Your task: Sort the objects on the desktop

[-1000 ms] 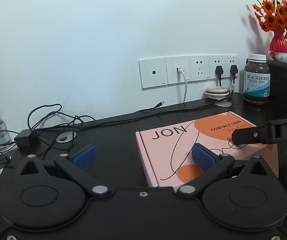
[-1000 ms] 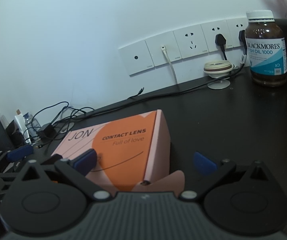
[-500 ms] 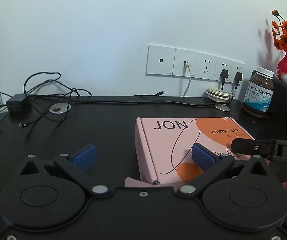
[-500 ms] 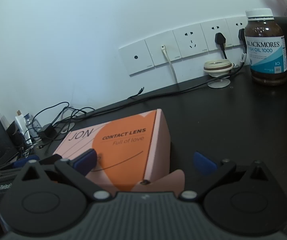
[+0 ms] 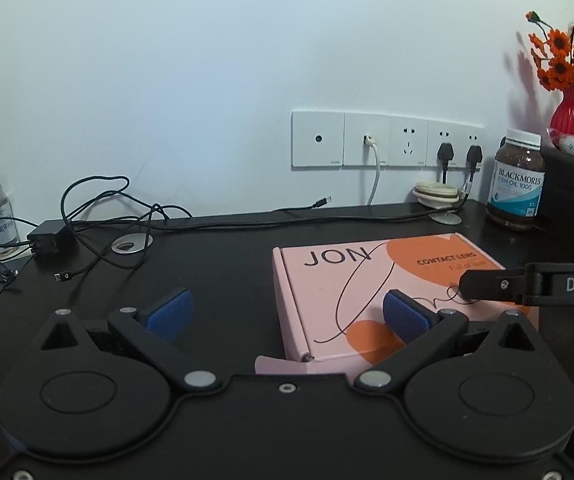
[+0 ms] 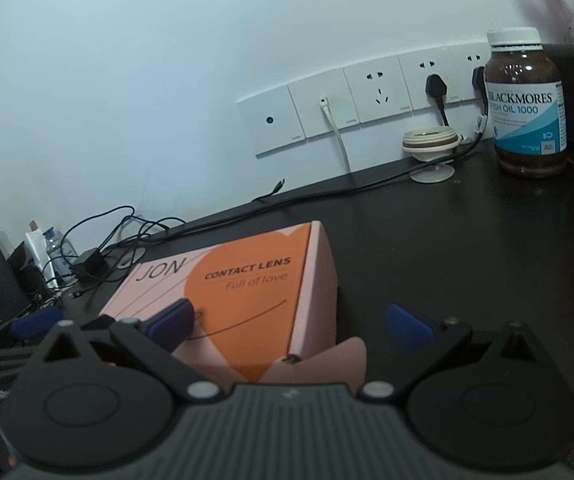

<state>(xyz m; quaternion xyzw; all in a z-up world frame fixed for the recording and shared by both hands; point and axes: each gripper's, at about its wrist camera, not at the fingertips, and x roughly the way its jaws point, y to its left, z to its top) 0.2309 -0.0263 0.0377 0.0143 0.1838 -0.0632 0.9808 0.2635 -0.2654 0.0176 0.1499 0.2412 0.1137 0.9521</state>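
Desk [image 5: 223, 264] first: a black top running back to a white wall, with a row of sockets [image 5: 387, 140] set into it. On the desk lies a pink and orange box [image 5: 367, 280], flat, lid shut, printed JON and CONTACT LENS, with a loose flap sticking out at its near end. The left gripper [image 5: 287, 312] hangs over the box's near left corner with its fingers spread wide, one blue pad [image 5: 403, 316] above the lid and the other out over bare desk, gripping nothing. The right gripper [image 6: 291, 322] is likewise spread wide and empty, straddling the box's near right corner: its left pad [image 6: 173, 320] sits over the lid, its right pad over the desk just beside the box wall. Whether either pad touches the lid I cannot tell. Well behind, near the sockets, stands a brown pill bottle [image 6: 527, 104] with a white cap, upright. A tangle of black cables [image 5: 99, 216] lies at the far left, and a small cream cup [image 6: 431, 142] sits by the wall
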